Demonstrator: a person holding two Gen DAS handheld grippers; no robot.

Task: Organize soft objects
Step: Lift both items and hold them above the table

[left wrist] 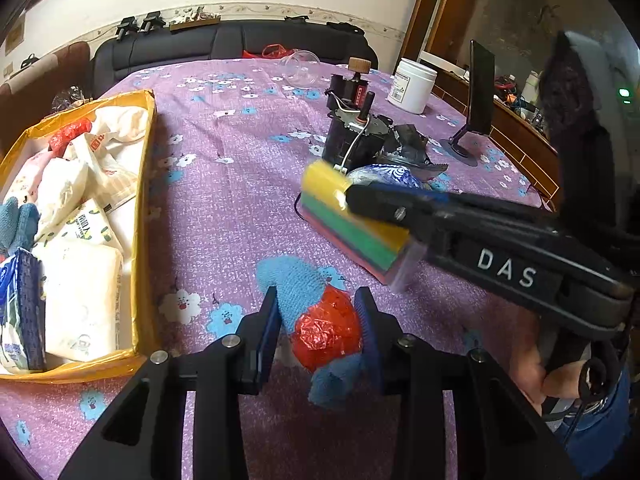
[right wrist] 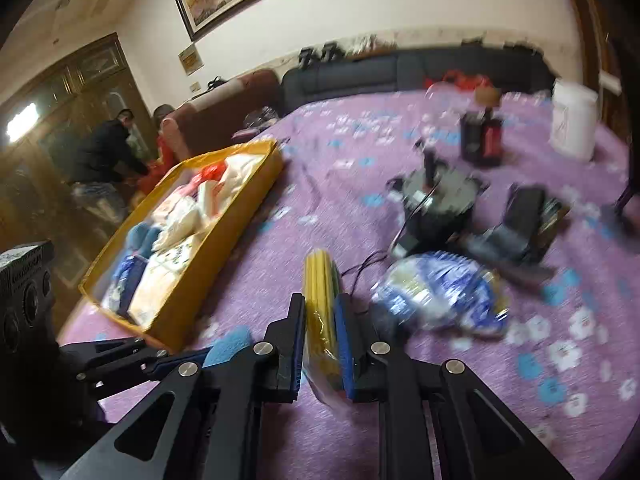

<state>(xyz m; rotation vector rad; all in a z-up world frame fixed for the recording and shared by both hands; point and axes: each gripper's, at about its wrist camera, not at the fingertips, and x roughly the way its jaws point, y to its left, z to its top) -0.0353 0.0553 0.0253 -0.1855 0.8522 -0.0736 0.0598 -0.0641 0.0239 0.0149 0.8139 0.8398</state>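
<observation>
My left gripper is shut on a blue cloth with a crumpled red plastic bag, held just above the purple tablecloth. My right gripper is shut on a wrapped stack of sponges, yellow on top with green and pink layers; the stack shows edge-on in the right wrist view. A yellow box at the left holds tissue packs, white bags and a blue cloth; it also shows in the right wrist view. A blue and white foil bag lies right of the sponges.
Black motor parts with a thin cable, a dark bottle with a wooden cap, a white jar, a clear cup and a small black stand sit on the far right. A dark sofa runs behind the table.
</observation>
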